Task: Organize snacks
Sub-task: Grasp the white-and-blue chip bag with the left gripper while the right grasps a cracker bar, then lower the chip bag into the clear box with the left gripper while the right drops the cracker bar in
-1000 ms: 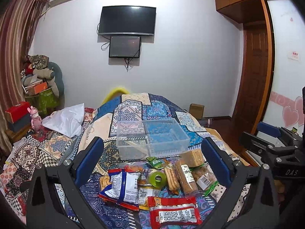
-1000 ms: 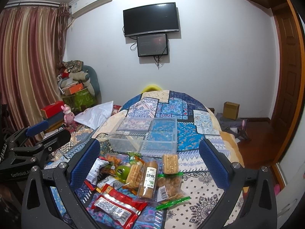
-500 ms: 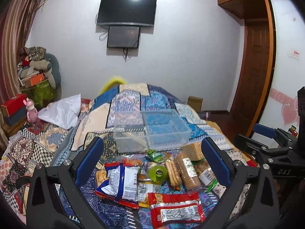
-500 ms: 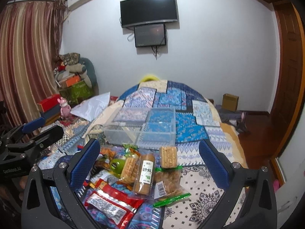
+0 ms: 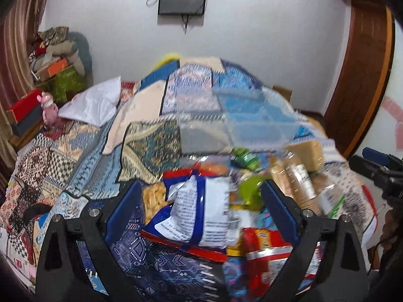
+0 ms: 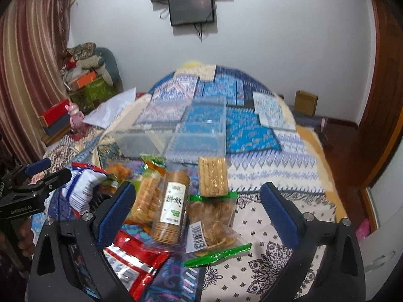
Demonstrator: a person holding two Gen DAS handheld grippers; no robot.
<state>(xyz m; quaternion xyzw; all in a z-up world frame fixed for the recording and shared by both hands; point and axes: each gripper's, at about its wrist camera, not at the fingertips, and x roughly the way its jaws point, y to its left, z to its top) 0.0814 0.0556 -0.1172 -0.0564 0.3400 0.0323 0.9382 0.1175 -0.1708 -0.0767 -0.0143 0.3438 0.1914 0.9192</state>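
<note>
A heap of snack packs lies on a patterned bedspread in front of a clear plastic bin (image 5: 234, 128) (image 6: 173, 136). My left gripper (image 5: 201, 201) hovers over a white and blue bag (image 5: 199, 216); its jaws are closing, wide apart, touching nothing. A red pack (image 5: 267, 254) lies beside that bag. My right gripper (image 6: 199, 201) hangs above a brown cracker tube (image 6: 172, 206), a clear bag of crisps (image 6: 214, 221) and a square cracker pack (image 6: 212, 176). Its jaws are also closing, still wide and free of the packs. A red pack (image 6: 133, 261) lies lower left.
The bed fills both views. A white pillow (image 5: 93, 105) and a pink toy (image 5: 49, 108) lie at its left side. Boxes and bundles (image 6: 85, 75) are stacked by the curtain. A cardboard box (image 6: 306, 102) sits on the floor near the wooden door (image 5: 360, 75).
Both grippers have dropped and tipped down toward the snack heap, so the packs look larger. The jaws of both stand slightly narrower than before.
</note>
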